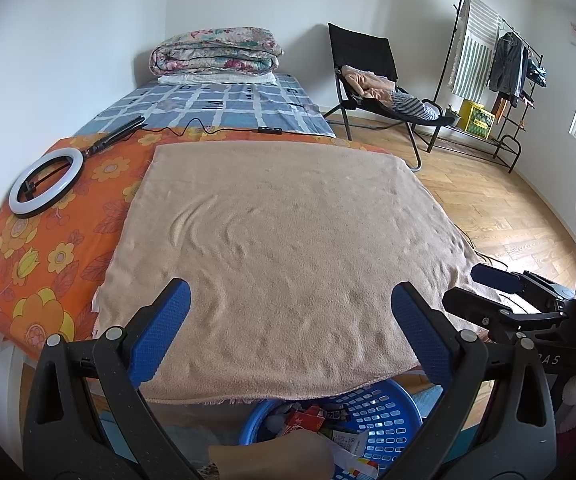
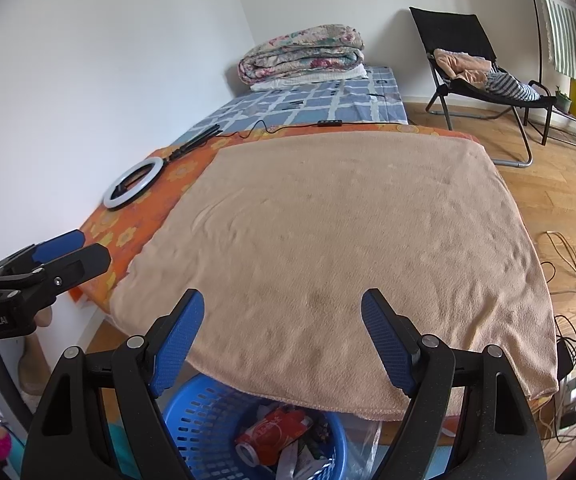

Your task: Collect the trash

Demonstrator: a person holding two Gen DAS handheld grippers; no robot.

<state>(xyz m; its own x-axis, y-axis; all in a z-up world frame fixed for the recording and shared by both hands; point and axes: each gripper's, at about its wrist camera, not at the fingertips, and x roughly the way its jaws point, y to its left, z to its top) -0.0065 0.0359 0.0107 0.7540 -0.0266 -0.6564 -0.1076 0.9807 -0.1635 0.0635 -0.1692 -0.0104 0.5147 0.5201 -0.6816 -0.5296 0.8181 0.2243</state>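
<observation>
Below and just ahead of both gaping, empty grippers, left gripper (image 1: 289,294) and right gripper (image 2: 282,306), I find the blue perforated plastic basket (image 2: 204,420) holding the crushed red can (image 2: 268,434) and paper scraps, neither hand clearly nearer.

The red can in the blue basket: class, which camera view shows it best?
The right wrist view: the red can lies plainly visible among the trash in the blue basket. The left wrist view shows the basket too, but only red scraps and paper, no clear can.
</observation>
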